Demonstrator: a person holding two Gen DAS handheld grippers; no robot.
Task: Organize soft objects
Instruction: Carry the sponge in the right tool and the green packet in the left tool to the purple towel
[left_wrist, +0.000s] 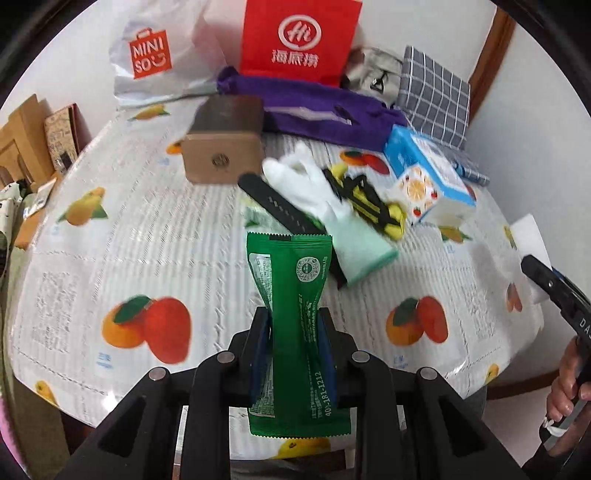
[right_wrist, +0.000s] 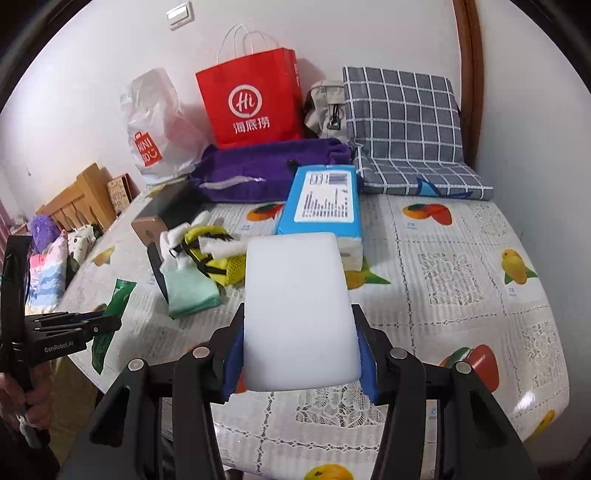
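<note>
My left gripper (left_wrist: 293, 332) is shut on a green foil packet (left_wrist: 295, 314), squeezed at its middle and held above the fruit-print tablecloth (left_wrist: 129, 240). From the right wrist view the same green packet (right_wrist: 116, 299) shows at the left, in the left gripper (right_wrist: 99, 323). My right gripper (right_wrist: 299, 347) is shut on a white sponge block (right_wrist: 299, 314), pinched by its sides over the tablecloth (right_wrist: 461, 277). On the table lie a white and mint glove (left_wrist: 332, 218), also the glove (right_wrist: 188, 284), a yellow mesh item with black straps (left_wrist: 369, 203) and a black strap (left_wrist: 273, 203).
At the back stand a red paper bag (right_wrist: 251, 99), a white plastic shopping bag (right_wrist: 159, 129), a purple cloth (right_wrist: 266, 170) and a grey checked cushion (right_wrist: 402, 122). A blue and white tissue box (right_wrist: 321, 203) and a wooden box (left_wrist: 221, 151) sit mid-table. A hand (left_wrist: 565, 384) holds the right gripper's handle.
</note>
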